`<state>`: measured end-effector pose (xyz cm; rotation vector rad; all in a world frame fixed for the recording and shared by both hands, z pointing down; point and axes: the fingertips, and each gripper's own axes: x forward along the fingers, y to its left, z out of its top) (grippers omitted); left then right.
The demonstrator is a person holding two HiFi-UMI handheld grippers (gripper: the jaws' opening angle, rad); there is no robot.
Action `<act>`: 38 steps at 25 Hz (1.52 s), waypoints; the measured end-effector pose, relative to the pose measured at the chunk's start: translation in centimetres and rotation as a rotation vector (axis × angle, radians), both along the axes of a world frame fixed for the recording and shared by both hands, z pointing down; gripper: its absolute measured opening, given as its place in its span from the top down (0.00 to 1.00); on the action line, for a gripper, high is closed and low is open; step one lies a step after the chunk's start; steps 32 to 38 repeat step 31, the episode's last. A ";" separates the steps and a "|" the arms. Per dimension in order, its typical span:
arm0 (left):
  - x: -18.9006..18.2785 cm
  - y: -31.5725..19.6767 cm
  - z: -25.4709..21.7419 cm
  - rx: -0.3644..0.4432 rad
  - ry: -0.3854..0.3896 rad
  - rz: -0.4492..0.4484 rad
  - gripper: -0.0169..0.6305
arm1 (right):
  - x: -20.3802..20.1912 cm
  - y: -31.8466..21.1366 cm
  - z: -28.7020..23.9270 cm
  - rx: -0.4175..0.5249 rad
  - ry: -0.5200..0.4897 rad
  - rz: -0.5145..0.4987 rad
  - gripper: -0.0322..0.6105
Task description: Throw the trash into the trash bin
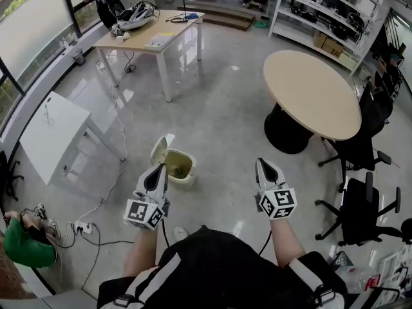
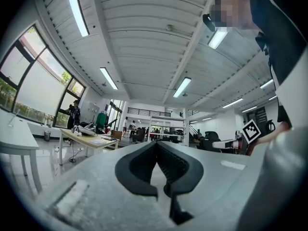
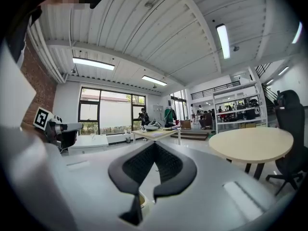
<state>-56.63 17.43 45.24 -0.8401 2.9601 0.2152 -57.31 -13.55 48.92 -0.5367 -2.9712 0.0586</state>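
Observation:
A small cream trash bin [image 1: 175,165] stands on the grey floor with its flip lid [image 1: 161,144] raised; something yellow-green lies inside. My left gripper [image 1: 163,168] hovers level just left of the bin, its tip over the bin's near left rim. Its jaws meet at the tip with nothing between them [image 2: 156,144]. My right gripper [image 1: 259,162] is held level well to the right of the bin, apart from it. It is shut and empty too [image 3: 154,144]. No loose trash shows in either gripper or on the floor nearby.
A round wooden table [image 1: 312,92] and black office chairs [image 1: 364,211] stand to the right. A white table [image 1: 55,134] is at the left, with cables and a power strip [image 1: 84,227] on the floor. A wooden desk [image 1: 151,37] and shelves [image 1: 335,11] lie farther off.

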 end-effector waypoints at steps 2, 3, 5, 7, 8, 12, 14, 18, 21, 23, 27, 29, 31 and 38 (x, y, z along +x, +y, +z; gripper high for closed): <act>0.0 -0.6 0.4 -0.023 0.000 0.004 0.97 | 0.5 -1.5 -0.1 -0.019 -0.011 0.024 0.94; 0.1 -1.0 0.5 -0.033 0.001 0.008 0.97 | 0.8 -2.1 -0.1 -0.031 -0.017 0.035 0.94; 0.1 -1.6 0.4 -0.024 0.006 0.018 0.97 | 1.6 -3.1 0.1 -0.050 -0.023 0.050 0.94; 0.0 -1.9 0.3 -0.001 0.006 0.023 0.97 | 2.3 -3.6 0.5 -0.062 -0.022 0.063 0.94; -0.1 -1.9 0.2 0.005 0.004 0.025 0.97 | 2.5 -3.7 0.7 -0.065 -0.020 0.067 0.95; -0.6 -1.9 0.1 0.004 -0.005 0.034 0.97 | 2.2 -3.3 1.3 -0.063 -0.010 0.072 0.94; -0.7 -1.9 0.2 0.007 -0.002 0.030 0.97 | 2.0 -3.3 1.0 -0.059 -0.017 0.070 0.95; -1.2 -1.1 0.0 0.034 -0.005 -0.016 0.97 | 1.2 -2.9 0.8 -0.063 -0.027 0.063 0.95; -1.6 0.1 -0.2 0.046 -0.009 -0.031 0.97 | 0.6 -2.0 0.8 -0.059 -0.019 0.056 0.95; -1.7 0.8 -0.1 0.051 -0.009 -0.036 0.97 | 0.4 -1.5 1.1 -0.053 -0.009 0.050 0.95; -1.5 1.7 0.3 0.054 0.001 -0.051 0.97 | -0.1 -0.8 1.2 -0.044 -0.003 0.035 0.95; -1.4 2.2 0.6 0.059 0.011 -0.059 0.97 | -0.4 -0.4 1.1 -0.040 -0.006 0.029 0.95; -1.4 2.7 0.9 0.068 0.022 -0.067 0.97 | -0.6 0.1 0.9 -0.037 -0.009 0.022 0.95; -1.4 2.7 0.9 0.068 0.022 -0.067 0.97 | -0.6 0.1 0.9 -0.037 -0.009 0.022 0.95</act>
